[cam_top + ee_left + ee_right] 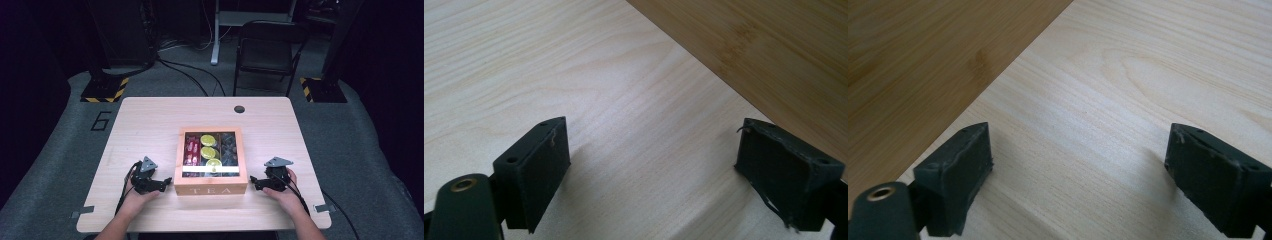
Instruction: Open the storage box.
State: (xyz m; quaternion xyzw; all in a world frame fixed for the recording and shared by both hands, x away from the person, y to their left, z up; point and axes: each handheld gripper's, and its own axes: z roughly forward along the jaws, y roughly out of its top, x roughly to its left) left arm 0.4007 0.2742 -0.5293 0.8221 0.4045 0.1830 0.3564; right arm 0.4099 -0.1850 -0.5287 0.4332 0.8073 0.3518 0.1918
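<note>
We see the wooden tea box sitting at the near middle of the worktop, squared to its edges. Its front wall, lettered TEA, faces the near edge, and its slightly longer side runs from near to far. Through the clear lid we make out three rows running near to far: red packets on the left, yellow-green round ones in the middle, and dark ones on the right that we cannot identify.

Our left hand-held gripper rests on the worktop just left of the box, its jaws pointing right at the box's left wall; in the left gripper view the jaws stand wide apart with bare wood between them. Our right hand-held gripper lies just right of the box, pointing left at its right wall, and the right gripper view shows its jaws equally wide apart, gripping nothing.

The worktop is pale wood with a round cable hole near its far edge. Beyond it lie grey carpet, a black folding chair and hazard-striped stand bases.
</note>
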